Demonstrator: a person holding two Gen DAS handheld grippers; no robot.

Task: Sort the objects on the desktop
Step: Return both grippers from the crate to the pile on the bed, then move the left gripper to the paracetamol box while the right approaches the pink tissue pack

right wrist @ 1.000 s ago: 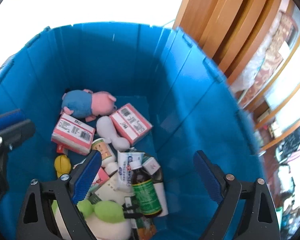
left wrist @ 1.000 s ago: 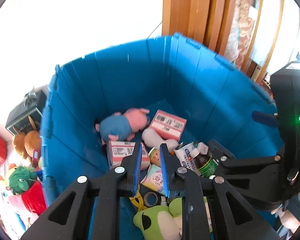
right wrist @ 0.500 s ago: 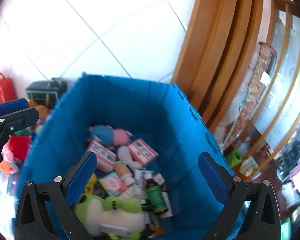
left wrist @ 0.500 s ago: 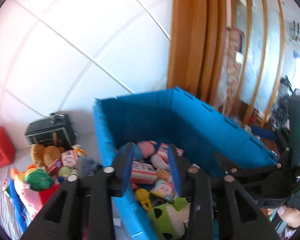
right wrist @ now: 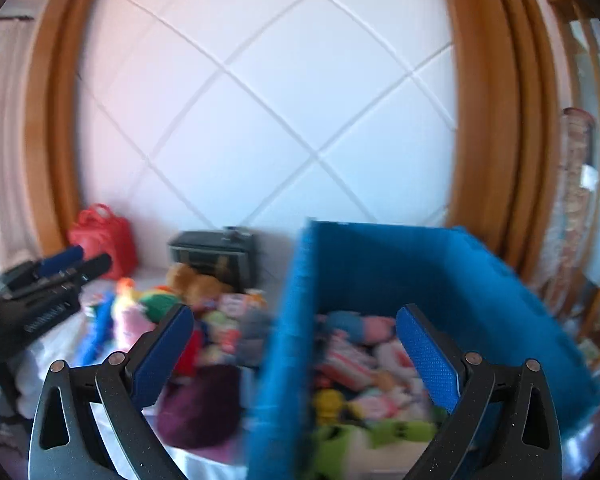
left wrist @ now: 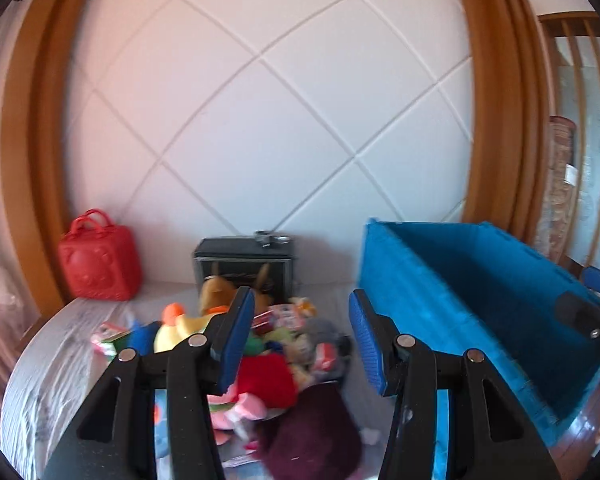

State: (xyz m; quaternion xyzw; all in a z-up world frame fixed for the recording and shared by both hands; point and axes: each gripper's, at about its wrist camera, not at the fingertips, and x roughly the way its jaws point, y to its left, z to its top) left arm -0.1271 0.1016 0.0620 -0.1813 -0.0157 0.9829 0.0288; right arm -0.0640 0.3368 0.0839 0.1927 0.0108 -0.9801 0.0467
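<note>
The pile of toys and boxes (left wrist: 276, 344) sits low in the middle of the left wrist frame on the pale tabletop (left wrist: 60, 360), just left of the blue bin (left wrist: 480, 300). The left gripper (left wrist: 296, 340) has just been opening, nothing between its fingers; the right gripper (right wrist: 292, 352) gapes wide, empty, straddling the bin's wall. A hurried grab into that jumble could snag two items together.
</note>
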